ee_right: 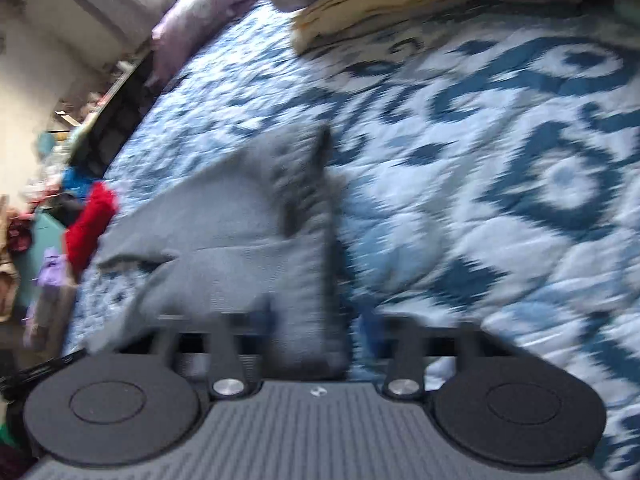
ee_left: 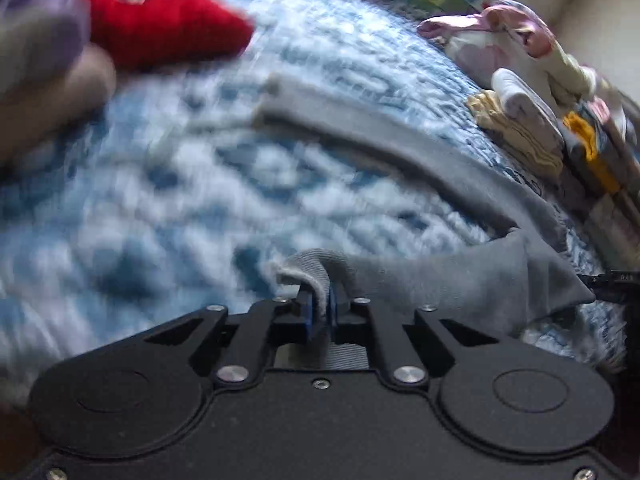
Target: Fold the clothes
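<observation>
A grey garment (ee_left: 440, 276) lies on the blue-and-white patterned bedspread (ee_left: 160, 200). One long strip of it runs up toward the middle of the bed. My left gripper (ee_left: 320, 304) is shut on a hemmed edge of the garment, and the cloth curls over the blue pads. In the right wrist view the same grey garment (ee_right: 224, 232) lies partly folded and blurred by motion. My right gripper (ee_right: 316, 320) stands open with a thick fold of the grey cloth between its spread fingers.
A red garment (ee_left: 160, 28) lies at the far left of the bed and shows again (ee_right: 90, 224) near the bed's edge. Folded clothes stacks (ee_left: 520, 132) (ee_right: 380, 4) line the far side. A purple pillow (ee_right: 200, 16) and a floral bundle (ee_left: 512, 36) sit beyond them.
</observation>
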